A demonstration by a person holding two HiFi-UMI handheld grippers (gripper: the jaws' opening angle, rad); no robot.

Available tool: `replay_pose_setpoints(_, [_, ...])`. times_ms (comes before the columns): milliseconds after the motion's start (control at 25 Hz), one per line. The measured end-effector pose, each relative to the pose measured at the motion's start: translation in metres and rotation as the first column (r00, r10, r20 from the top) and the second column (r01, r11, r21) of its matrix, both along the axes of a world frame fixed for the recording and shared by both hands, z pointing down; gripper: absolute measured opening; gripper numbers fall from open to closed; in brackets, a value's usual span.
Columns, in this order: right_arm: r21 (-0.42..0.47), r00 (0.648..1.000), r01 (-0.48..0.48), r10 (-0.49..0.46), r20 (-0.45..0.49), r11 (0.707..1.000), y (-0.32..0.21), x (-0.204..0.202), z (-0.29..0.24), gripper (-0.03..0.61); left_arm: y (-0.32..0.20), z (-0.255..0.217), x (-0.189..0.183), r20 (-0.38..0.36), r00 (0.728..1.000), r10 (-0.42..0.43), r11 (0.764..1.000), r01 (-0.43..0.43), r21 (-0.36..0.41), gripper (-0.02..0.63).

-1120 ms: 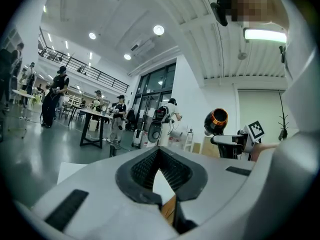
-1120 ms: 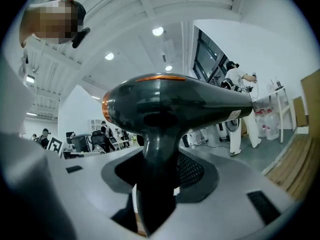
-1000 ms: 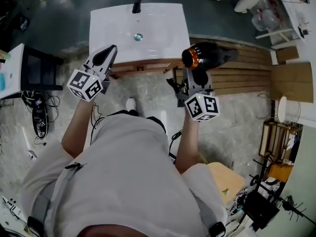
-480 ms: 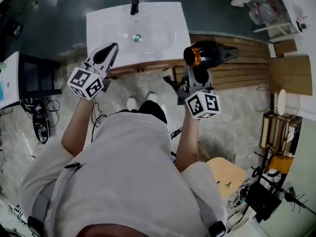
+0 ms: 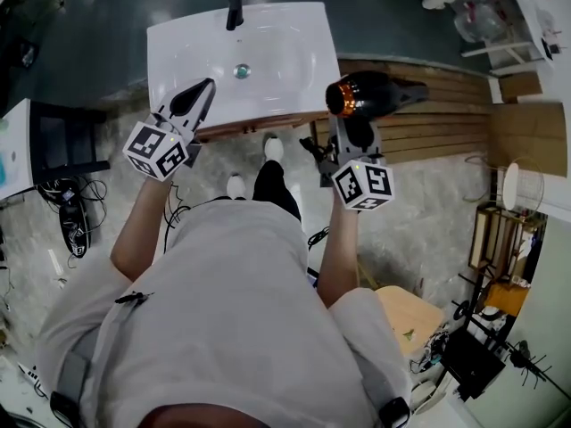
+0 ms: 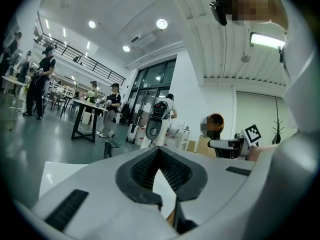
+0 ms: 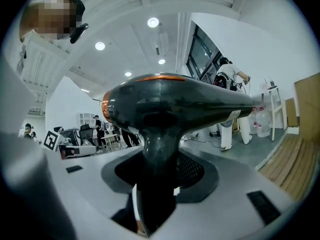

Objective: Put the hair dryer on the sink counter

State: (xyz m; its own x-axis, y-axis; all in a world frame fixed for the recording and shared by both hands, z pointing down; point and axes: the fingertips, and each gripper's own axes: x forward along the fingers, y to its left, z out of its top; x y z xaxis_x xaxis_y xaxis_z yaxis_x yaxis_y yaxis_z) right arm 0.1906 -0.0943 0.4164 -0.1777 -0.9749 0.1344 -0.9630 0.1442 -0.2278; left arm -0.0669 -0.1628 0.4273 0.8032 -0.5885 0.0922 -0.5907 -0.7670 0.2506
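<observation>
My right gripper [image 5: 350,132] has its jaws clamped on the hair dryer [image 5: 375,94] handle. The barrel lies crosswise above the jaws, orange-ringed end toward my left gripper [image 5: 204,86], tapered end pointing the other way. The handle's lower part is hidden between the jaws. Left jaws are together, empty, over the white sink tabletop [image 5: 299,25] edge; the dryer sits just off that tabletop.

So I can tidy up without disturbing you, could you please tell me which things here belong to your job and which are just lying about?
In the job: hair dryer, held in the right claw; sink counter.
Lying about: wooden slats, floor cables, stool.
</observation>
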Motion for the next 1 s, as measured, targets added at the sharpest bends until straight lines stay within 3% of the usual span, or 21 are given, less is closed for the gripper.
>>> replay_pose_setpoints(440, [-0.045,0.996,0.094,-0.093,0.012,0.995,-0.073,0.03,0.012,0.184,-0.047,0.003,0.067,0.02,1.0,0.003,1.0,-0.003,-0.028,-0.002])
replay_pose_setpoints(1000, [-0.128,0.965,0.261,-0.26,0.026,0.957,-0.19,0.022,0.037,0.184,-0.106,0.015,0.113,0.043,0.998,-0.039,0.998,0.041,-0.054,-0.002])
